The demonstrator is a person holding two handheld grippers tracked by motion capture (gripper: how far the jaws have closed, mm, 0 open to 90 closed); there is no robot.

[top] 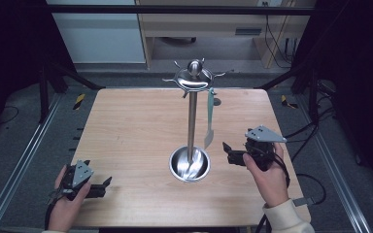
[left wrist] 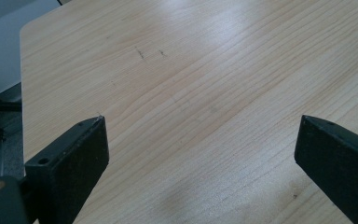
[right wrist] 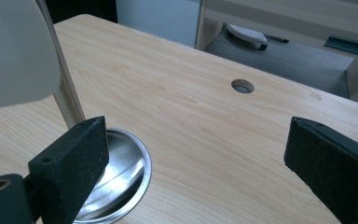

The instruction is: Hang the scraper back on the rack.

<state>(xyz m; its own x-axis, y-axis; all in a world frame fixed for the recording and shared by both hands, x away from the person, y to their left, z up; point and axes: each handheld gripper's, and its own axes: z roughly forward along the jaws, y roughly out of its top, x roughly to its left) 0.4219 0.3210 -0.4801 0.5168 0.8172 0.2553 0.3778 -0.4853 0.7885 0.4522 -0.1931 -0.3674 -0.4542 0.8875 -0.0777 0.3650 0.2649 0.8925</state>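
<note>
**Hanging spatula sits left of the right gripper, blade at finger height**

High view: a steel stand (top: 193, 116) rises from a round dish base (top: 190, 164) in the middle of the counter (top: 126, 126). From one hook of its top ring a pale spatula (top: 209, 121) hangs with its long axis vertical, handle up and blade down, just right of the pole and above the dish. The right gripper (top: 229, 151) is at centre right of the frame, its fingers apart and pointing left toward the blade, close but not touching. The left gripper (top: 104, 187) rests at lower left, well apart from the stand, fingers apart too. The right hand is clearly the nearer one.

Left gripper view: both black fingers (left wrist: 70, 163) stand wide apart over bare wood (left wrist: 191, 93), holding nothing.

Right gripper view: the fingers (right wrist: 74, 158) are spread wide and empty. The spatula's pale blade (right wrist: 14, 51) fills the upper left corner, up and left of the left finger, with the pole (right wrist: 67, 100) behind it and the dish (right wrist: 121, 172) at lower left. By my judgement, the grasp calls for a shift toward that upper left corner, so the upright blade comes between the fingers
</note>
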